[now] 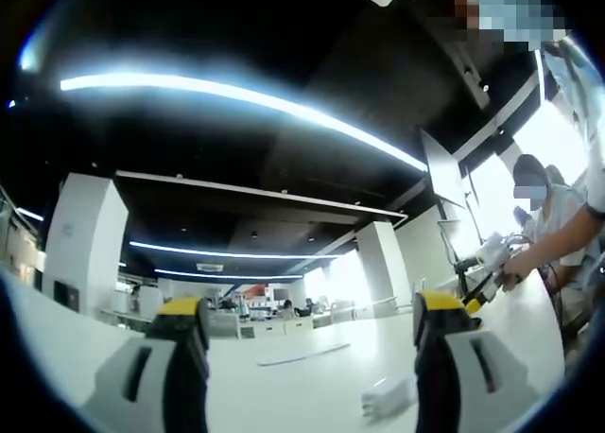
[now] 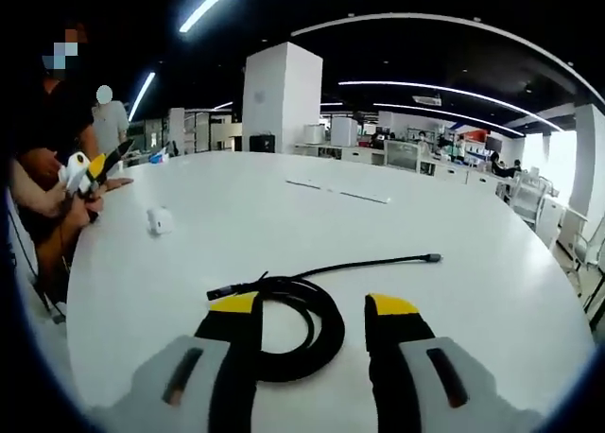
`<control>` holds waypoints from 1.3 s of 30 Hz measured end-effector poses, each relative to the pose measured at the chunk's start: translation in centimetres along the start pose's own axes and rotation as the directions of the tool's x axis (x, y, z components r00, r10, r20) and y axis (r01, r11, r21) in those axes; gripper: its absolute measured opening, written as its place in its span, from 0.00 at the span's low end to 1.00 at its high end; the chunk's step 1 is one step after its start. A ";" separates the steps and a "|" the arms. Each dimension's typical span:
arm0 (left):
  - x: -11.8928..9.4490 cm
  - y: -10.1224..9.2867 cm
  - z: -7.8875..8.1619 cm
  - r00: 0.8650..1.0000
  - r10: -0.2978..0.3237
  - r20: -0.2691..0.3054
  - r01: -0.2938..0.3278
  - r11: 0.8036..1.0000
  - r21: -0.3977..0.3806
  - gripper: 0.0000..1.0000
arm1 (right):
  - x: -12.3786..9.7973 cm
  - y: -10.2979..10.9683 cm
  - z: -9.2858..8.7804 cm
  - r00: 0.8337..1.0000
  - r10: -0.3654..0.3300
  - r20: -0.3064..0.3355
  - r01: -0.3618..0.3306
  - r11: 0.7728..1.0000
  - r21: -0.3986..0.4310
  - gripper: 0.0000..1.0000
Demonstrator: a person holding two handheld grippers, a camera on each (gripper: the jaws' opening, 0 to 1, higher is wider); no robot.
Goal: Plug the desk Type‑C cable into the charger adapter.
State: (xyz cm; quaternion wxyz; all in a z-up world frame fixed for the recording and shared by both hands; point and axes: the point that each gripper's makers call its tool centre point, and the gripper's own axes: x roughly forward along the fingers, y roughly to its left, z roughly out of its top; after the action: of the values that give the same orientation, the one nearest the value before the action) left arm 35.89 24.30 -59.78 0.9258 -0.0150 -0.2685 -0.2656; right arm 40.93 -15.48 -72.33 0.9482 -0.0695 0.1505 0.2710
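Note:
A black Type‑C cable (image 2: 304, 321) lies coiled on the white table (image 2: 284, 225), just ahead of my right gripper (image 2: 313, 305) and partly between its jaws. One plug end (image 2: 432, 258) stretches out to the right; the other end (image 2: 217, 290) points left. My right gripper is open and holds nothing. The small white charger adapter (image 2: 159, 220) sits farther off to the left. In the left gripper view the adapter (image 1: 387, 397) lies on the table (image 1: 302, 376) low down, beside the right jaw. My left gripper (image 1: 312, 308) is open and holds nothing.
A person seated at the table edge (image 2: 57, 168) holds a yellow‑and‑black gripper tool (image 2: 87, 173); the same person (image 1: 558, 225) and tool (image 1: 492, 263) show on the right of the left gripper view. Thin flat strips (image 2: 338, 192) lie mid‑table. Office desks and white pillars stand beyond.

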 end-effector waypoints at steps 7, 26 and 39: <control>0.5 -0.1 -0.8 1.000 0.001 -0.021 -0.001 1.000 0.014 0.91 | -0.8 -1.3 1.0 0.993 -0.088 0.083 0.088 0.996 0.000 0.54; -0.5 -1.9 -4.5 0.914 -0.154 -0.376 0.126 0.987 -0.096 0.52 | 0.0 -1.6 -0.8 0.983 -0.180 0.034 0.180 0.983 -0.017 0.48; -2.5 -3.9 -6.7 0.774 -0.289 -0.563 0.199 0.956 -0.217 0.55 | 0.1 -0.8 -0.3 0.987 -0.154 0.046 0.155 0.988 -0.019 0.47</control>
State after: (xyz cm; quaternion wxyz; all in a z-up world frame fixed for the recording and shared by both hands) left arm 35.38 20.99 -67.21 0.9170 0.0356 0.0522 -0.3938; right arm 41.39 -16.17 -72.65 0.9686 -0.0857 0.1203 0.2000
